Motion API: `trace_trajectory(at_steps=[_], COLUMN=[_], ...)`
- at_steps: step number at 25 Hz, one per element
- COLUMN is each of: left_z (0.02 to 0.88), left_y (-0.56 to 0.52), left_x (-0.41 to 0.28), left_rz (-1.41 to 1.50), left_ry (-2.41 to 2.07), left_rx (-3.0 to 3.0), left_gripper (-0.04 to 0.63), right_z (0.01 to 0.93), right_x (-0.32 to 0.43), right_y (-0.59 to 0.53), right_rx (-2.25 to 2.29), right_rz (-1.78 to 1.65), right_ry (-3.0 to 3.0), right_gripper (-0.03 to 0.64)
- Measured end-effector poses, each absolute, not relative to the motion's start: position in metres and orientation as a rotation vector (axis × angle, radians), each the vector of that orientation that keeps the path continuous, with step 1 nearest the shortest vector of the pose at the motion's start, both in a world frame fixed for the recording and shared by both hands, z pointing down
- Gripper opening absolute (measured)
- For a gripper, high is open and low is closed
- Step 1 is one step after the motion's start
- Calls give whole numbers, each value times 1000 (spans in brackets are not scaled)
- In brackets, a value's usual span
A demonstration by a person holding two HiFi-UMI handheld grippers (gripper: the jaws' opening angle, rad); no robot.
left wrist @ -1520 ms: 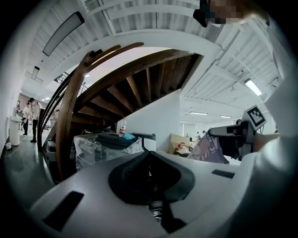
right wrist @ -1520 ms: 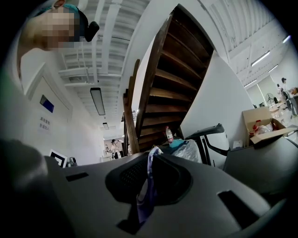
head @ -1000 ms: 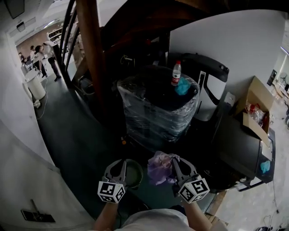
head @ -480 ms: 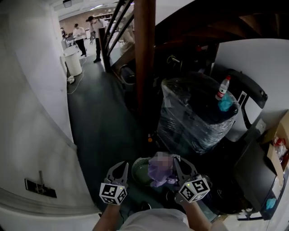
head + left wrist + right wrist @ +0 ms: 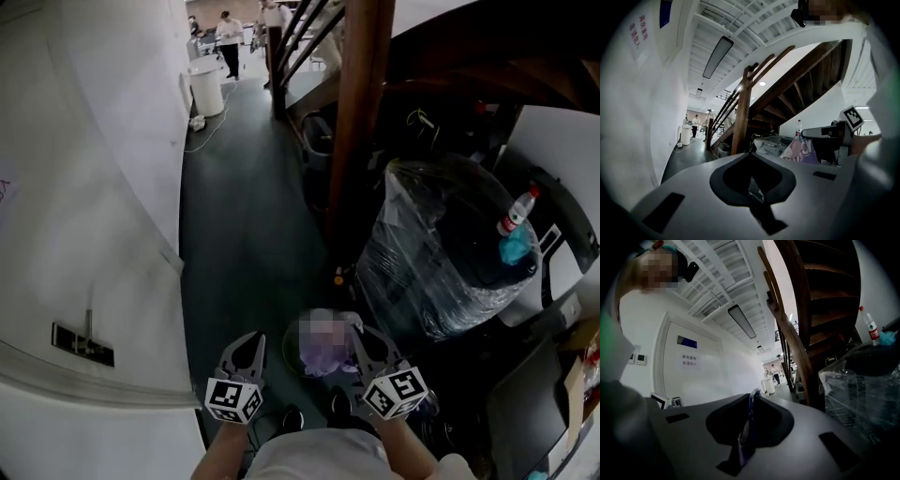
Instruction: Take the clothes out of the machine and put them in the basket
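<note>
My right gripper (image 5: 359, 330) is shut on a pale purple printed garment (image 5: 325, 356), which hangs bunched from its jaws low in the head view. A thin strip of that cloth (image 5: 746, 427) shows pinched between the jaws of the right gripper (image 5: 751, 397) in its own view. The left gripper view shows the same garment (image 5: 802, 151) at the right. My left gripper (image 5: 251, 343) is beside it on the left, jaws together and holding nothing; its tips (image 5: 750, 155) meet. A dim round basket rim (image 5: 291, 349) shows just left of the cloth. The machine is out of sight.
At the right stands a stack wrapped in plastic film (image 5: 441, 253), with a water bottle (image 5: 516, 214) and a teal cloth (image 5: 514, 246) on top. A wooden stair post (image 5: 361, 112) rises ahead. A white wall (image 5: 84, 234) runs along the left. People (image 5: 228, 33) and a white bin (image 5: 206, 89) are far down the dark floor.
The view has swung left: the wrapped stack slid to the right and the white wall fills more of the left. Both grippers moved along together, and the right still holds the garment.
</note>
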State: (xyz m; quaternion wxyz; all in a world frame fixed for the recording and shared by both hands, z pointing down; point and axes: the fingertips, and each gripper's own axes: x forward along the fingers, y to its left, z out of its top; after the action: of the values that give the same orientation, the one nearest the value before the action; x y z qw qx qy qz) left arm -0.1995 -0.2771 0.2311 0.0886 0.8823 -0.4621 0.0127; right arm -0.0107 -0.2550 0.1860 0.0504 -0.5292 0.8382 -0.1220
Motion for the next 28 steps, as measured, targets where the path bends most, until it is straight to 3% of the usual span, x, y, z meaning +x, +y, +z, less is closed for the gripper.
trace_trajectory(at_steps=[13, 28], left_z=[269, 355], left_y=[-271, -278], left_x=[-196, -215], left_rz=[43, 177], left_ry=[-1658, -1646], left_rx=[2341, 2249], left_gripper=[20, 20], right_z=[236, 344], right_x=[-8, -12], right_y=[-306, -326], right_rx=[-1335, -1399], right_rz=[-506, -679], right_ry=[2843, 2893], right_gripper=[21, 21])
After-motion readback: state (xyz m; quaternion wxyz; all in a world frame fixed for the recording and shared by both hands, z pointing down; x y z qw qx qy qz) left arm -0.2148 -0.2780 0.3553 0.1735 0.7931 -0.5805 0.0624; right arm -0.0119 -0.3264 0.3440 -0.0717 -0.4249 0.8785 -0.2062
